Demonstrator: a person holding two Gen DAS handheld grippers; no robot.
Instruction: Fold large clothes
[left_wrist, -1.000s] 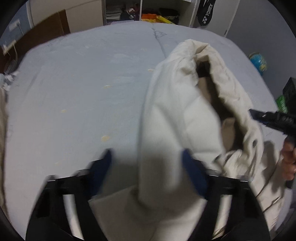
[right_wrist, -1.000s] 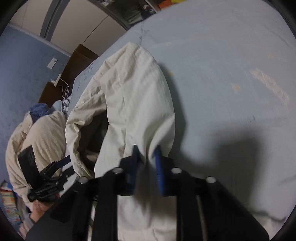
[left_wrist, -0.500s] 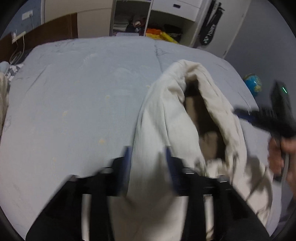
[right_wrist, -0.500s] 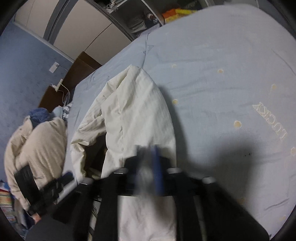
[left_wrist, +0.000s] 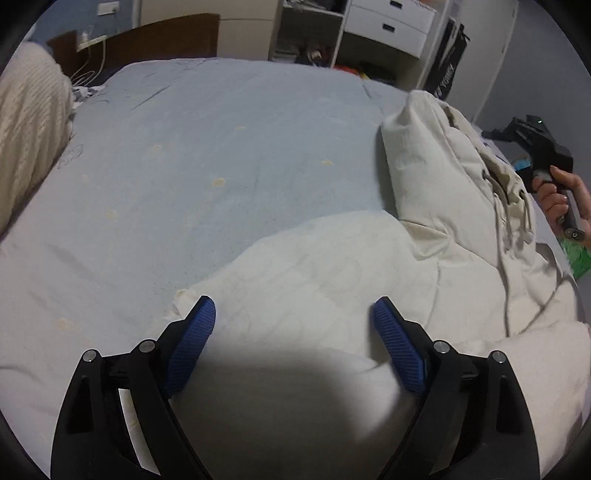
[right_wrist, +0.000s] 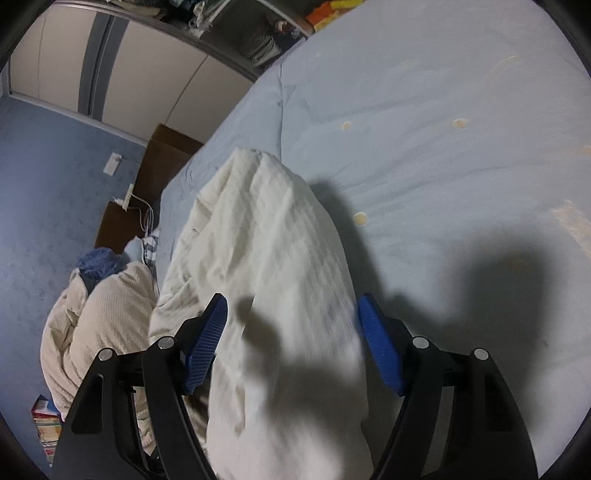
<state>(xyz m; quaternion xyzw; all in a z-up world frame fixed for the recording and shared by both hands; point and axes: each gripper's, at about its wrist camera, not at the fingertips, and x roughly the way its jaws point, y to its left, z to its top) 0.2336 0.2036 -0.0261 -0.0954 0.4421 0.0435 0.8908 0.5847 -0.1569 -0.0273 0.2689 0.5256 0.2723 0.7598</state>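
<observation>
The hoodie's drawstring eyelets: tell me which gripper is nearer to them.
Right. The right gripper, seen in the left wrist view, hangs just beside the drawstring eyelets on the cream hoodie. The left gripper hovers open over the spread cloth, well short of them.

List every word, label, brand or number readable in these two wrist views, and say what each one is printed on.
"YONEX", partly legible: white letters on the black racket bag leaning by the white drawers, left wrist view.
Pale print on the blue bedsheet, right wrist view: too blurred to read.
Spines of the stacked books, right wrist view: too small to read.
Cream hoodie: no text visible.
</observation>
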